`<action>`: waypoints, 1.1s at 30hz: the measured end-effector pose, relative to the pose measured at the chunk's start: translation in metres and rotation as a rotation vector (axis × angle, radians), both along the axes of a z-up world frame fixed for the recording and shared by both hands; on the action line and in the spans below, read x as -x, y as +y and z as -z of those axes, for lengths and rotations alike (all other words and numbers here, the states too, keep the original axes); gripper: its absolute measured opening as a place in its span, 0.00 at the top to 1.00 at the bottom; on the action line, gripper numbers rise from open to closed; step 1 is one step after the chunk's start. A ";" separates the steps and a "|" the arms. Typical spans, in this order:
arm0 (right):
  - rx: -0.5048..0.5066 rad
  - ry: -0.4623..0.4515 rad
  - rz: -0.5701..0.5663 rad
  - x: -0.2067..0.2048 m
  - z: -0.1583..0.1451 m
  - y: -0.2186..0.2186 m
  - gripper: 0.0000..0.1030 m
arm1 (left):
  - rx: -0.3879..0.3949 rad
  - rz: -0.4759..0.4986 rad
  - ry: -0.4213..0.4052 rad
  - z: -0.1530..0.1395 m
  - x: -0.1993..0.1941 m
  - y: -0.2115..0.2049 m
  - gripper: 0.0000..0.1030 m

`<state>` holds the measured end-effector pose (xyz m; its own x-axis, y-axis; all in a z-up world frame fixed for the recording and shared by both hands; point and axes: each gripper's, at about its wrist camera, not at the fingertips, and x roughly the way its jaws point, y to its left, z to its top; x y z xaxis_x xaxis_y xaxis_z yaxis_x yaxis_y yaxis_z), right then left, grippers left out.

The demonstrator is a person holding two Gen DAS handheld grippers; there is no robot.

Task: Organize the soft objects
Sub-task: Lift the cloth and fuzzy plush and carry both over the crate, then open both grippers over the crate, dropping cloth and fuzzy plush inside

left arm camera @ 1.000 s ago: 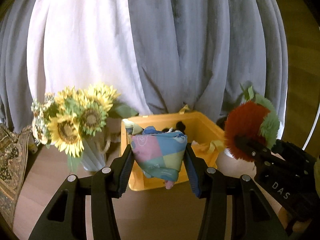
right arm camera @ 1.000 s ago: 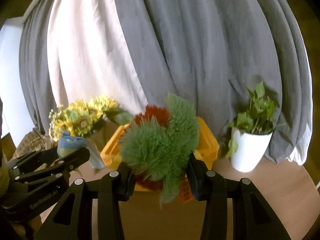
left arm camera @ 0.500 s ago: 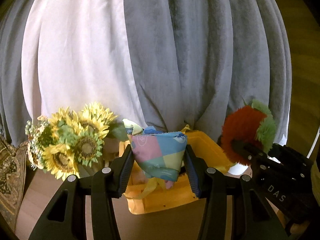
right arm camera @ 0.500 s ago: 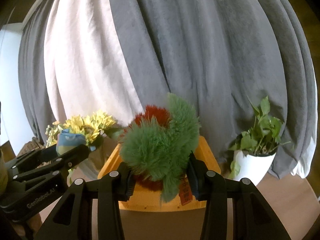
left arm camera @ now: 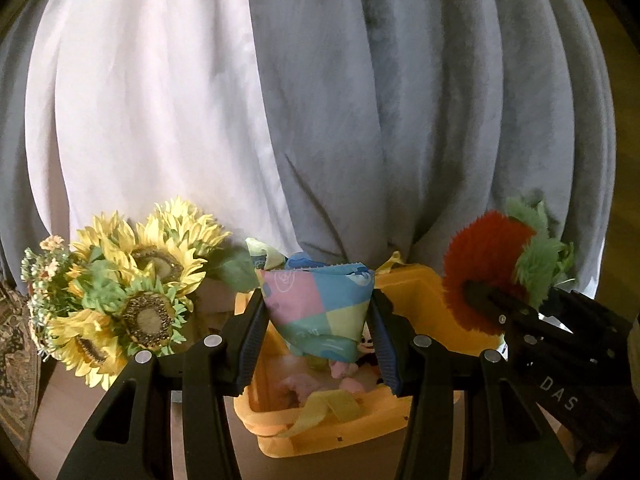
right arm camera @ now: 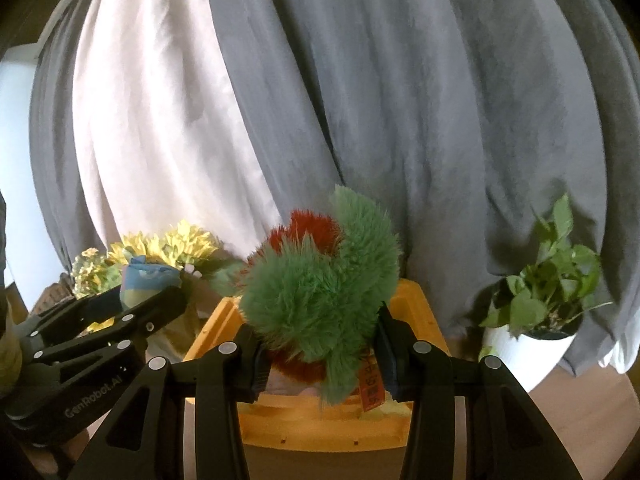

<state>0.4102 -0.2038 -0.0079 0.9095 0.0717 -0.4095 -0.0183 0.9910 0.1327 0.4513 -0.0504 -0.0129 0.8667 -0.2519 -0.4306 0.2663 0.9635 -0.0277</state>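
Both grippers have come forward since a second ago, so the yellow bin (left arm camera: 424, 292) now sits right under their fingertips and its inside shows. Left gripper (left arm camera: 318, 332) has its jaws partly closed, clamped on a folded patchwork cloth pouch (left arm camera: 316, 312) in pink, blue and yellow, held above the bin's open top. Inside the bin lie pale pink soft things and a small cartoon toy, partly hidden; a yellow strap (left arm camera: 328, 410) drapes over the near rim. Right gripper (right arm camera: 320, 344) likewise has its jaws partly closed, pinching a shaggy green and red plush toy (right arm camera: 320, 300) over the near edge of the bin (right arm camera: 320, 426); an orange tag (right arm camera: 370, 384) hangs from the plush. Sunflowers (left arm camera: 132, 292) stand just left of the bin at the tabletop's left side. A leafy plant in a white pot (right arm camera: 532, 344) stands to the bin's right, apart from it. Grey and white curtains (left arm camera: 360, 100) hang behind everything.
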 end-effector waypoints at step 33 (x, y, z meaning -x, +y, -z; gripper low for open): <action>-0.090 0.255 -0.005 -0.110 0.079 -0.039 0.33 | -0.095 0.005 0.197 0.075 -0.083 -0.033 0.33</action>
